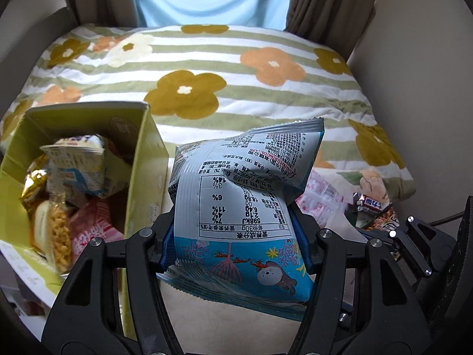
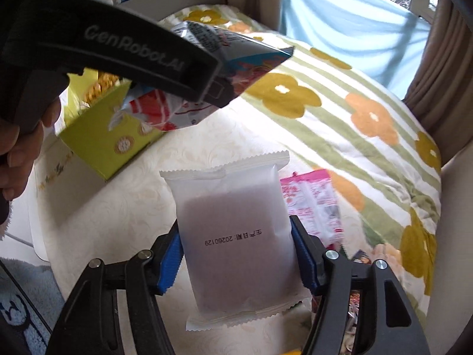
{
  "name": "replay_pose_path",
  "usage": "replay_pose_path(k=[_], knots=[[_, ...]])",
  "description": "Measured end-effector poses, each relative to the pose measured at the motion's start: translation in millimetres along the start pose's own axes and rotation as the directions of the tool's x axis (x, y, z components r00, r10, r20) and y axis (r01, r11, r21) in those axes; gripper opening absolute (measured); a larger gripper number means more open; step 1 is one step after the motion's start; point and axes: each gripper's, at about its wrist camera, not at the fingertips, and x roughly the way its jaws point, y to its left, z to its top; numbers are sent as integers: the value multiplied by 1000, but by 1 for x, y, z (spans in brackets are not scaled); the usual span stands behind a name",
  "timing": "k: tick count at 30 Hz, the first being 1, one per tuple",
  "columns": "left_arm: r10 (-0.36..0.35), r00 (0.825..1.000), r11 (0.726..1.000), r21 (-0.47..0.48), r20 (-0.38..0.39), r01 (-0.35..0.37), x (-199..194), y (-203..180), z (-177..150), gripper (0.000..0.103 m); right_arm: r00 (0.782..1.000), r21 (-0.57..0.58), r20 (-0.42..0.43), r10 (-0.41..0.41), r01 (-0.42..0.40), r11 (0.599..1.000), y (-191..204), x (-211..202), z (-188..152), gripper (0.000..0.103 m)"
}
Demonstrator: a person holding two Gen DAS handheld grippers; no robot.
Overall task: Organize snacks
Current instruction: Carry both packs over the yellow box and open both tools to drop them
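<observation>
My left gripper (image 1: 235, 245) is shut on a blue-and-grey snack bag (image 1: 245, 183) and holds it up just right of the open yellow-green box (image 1: 147, 159). The box holds several snack packets (image 1: 74, 174). My right gripper (image 2: 236, 254) is shut on a white frosted packet (image 2: 233, 230) with a printed date, above the cream surface. In the right wrist view the left gripper's body (image 2: 133, 56) crosses the top left with the blue bag (image 2: 242, 59), and the box (image 2: 112, 136) sits beneath it.
A flowered striped blanket (image 1: 236, 68) covers the bed behind. Loose snacks lie at the right: a pink-and-white packet (image 1: 319, 201) and dark wrappers (image 1: 372, 204). A pink packet (image 2: 313, 204) lies beside my right gripper. Curtains (image 2: 340, 26) hang at the back.
</observation>
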Motion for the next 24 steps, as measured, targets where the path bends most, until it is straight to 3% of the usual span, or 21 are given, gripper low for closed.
replay_pose_path(k=[7,13,24], knots=[[-15,993,1000,-3,118,16,-71,32,12,59,995,25,77,-63,62,998,13,-45,32,62],[-7,980,1000,-12,199,9,-114,93,12,59,985,65,144,-98,90,994,49,-67,65,62],[51,983,999,-25,176,-48,-136,252,-1,59,974,186,193,-118,82,979,139,-37,143,62]])
